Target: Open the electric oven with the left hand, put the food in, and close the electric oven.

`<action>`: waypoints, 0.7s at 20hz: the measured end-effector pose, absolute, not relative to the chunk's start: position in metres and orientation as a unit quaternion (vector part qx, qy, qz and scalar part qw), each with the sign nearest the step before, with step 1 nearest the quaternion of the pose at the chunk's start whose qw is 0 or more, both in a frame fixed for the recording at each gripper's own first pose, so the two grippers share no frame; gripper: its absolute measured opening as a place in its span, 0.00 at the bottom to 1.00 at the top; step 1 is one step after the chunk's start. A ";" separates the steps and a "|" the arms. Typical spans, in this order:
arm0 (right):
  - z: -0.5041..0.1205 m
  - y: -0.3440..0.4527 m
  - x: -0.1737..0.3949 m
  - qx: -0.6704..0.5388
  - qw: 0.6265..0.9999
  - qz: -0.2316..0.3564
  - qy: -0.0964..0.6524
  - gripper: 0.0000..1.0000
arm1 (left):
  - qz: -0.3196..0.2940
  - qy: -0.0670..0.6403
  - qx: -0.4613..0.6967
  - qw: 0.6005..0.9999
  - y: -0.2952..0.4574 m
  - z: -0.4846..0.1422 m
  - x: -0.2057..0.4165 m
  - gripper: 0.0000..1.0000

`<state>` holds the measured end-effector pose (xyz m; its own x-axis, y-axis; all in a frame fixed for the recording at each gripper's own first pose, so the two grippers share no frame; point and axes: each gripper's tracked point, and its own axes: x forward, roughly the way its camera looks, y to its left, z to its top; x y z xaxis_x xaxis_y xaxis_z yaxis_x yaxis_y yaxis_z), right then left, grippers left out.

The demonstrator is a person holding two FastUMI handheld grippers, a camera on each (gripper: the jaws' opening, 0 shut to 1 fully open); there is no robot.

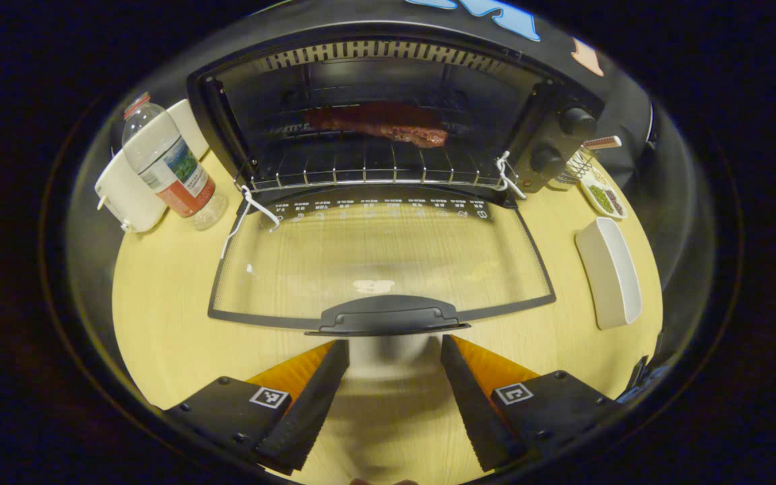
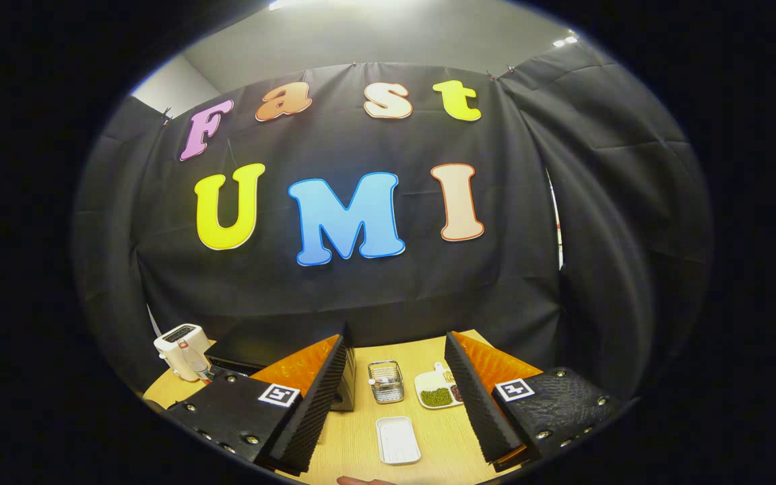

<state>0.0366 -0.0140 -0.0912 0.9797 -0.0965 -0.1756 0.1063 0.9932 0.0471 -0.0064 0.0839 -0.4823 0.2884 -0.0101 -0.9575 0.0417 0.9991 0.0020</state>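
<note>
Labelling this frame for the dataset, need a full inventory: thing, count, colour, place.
electric oven: 1, black, back of table
oven door: 1, glass with black frame and handle, folded down flat toward the camera
food: 1 piece, dark red, on the rack inside the oven
water bottle: 1, clear with red cap, left of oven
white appliance: 1, behind the bottle
white tray: 1, empty, right of door
wire basket: 1, metal, right of oven
small plate: 1, white, holding green bits, beside the basket
table: 1, light wood
left hand-held gripper: 1, black and orange, open, just short of the door handle
right hand-held gripper: 1, black and orange, open, raised above the table
</note>
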 end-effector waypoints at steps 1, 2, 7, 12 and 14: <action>-0.091 -0.014 0.037 0.027 0.994 -0.052 0.088 0.90 | -0.016 0.600 0.012 0.800 0.085 -0.484 -0.006 0.95; -0.091 -0.014 0.037 0.026 0.994 -0.053 0.087 0.90 | -0.015 0.603 0.014 0.798 0.086 -0.486 -0.006 0.99; -0.090 -0.014 0.039 0.025 0.994 -0.055 0.087 0.90 | -0.020 0.604 0.021 0.796 0.086 -0.485 -0.004 0.92; -0.085 -0.009 0.041 0.016 0.996 -0.046 0.080 0.90 | -0.028 0.578 0.014 0.815 0.084 -0.461 -0.005 0.95; -0.082 -0.007 0.042 0.013 0.996 -0.042 0.075 0.90 | -0.029 0.567 0.008 0.823 0.083 -0.448 -0.005 0.99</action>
